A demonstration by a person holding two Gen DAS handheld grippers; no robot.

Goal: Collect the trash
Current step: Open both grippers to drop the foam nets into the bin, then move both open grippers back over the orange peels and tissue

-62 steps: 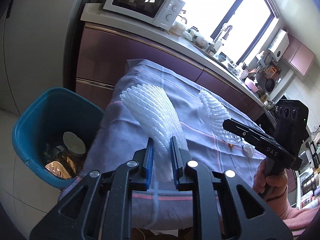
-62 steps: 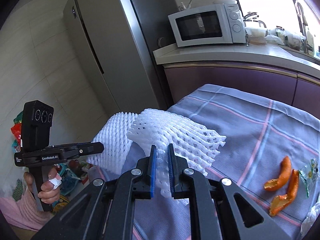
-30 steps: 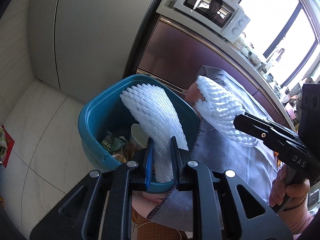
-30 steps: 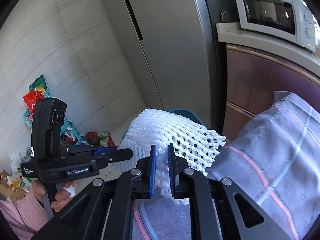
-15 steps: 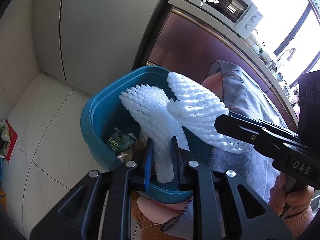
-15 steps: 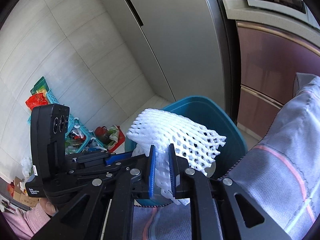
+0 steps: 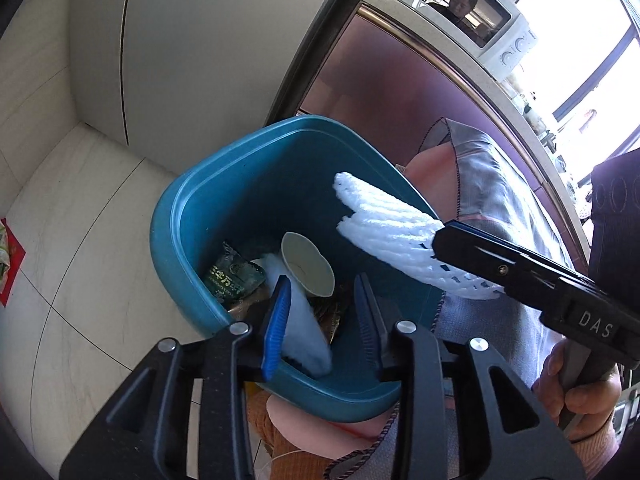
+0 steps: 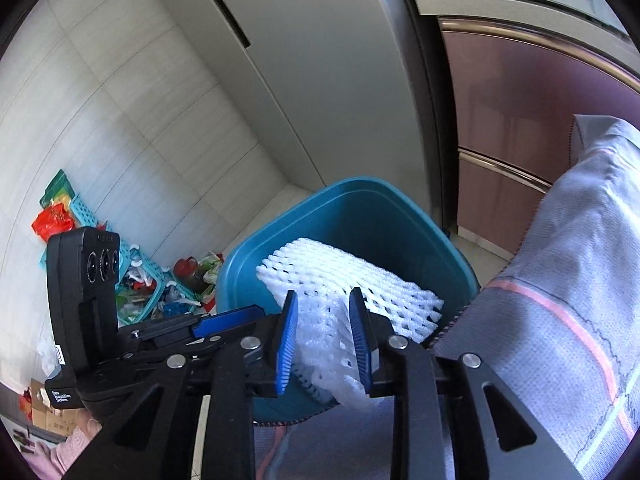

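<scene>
A blue trash bin point(image 7: 188, 216) stands on the floor beside the cloth-covered table point(image 8: 580, 280). My left gripper point(image 7: 322, 280) hangs over the bin point(image 8: 348, 208) with its jaws opening. A blurred white foam net point(image 7: 300, 320) is slipping down between its pads, which do not press on it. My right gripper point(image 8: 323, 294) is also over the bin, jaws opening, and a second white foam net point(image 8: 344, 280) lies loose between its blue pads. In the left wrist view that net point(image 7: 392, 236) sticks out of the right gripper point(image 7: 440, 236).
A paper cup point(image 7: 308, 264) and a green wrapper point(image 7: 234, 276) lie in the bin. A grey fridge point(image 8: 320, 80) and purple cabinets point(image 8: 520, 120) stand behind it. Baskets and bags point(image 8: 140, 280) clutter the floor at left. A hand point(image 7: 580, 392) holds the right gripper.
Both grippers have moved from the table to above the bin and sunk toward it. Both pairs of jaws have parted. The left net has dropped from upright to sliding down between the pads.
</scene>
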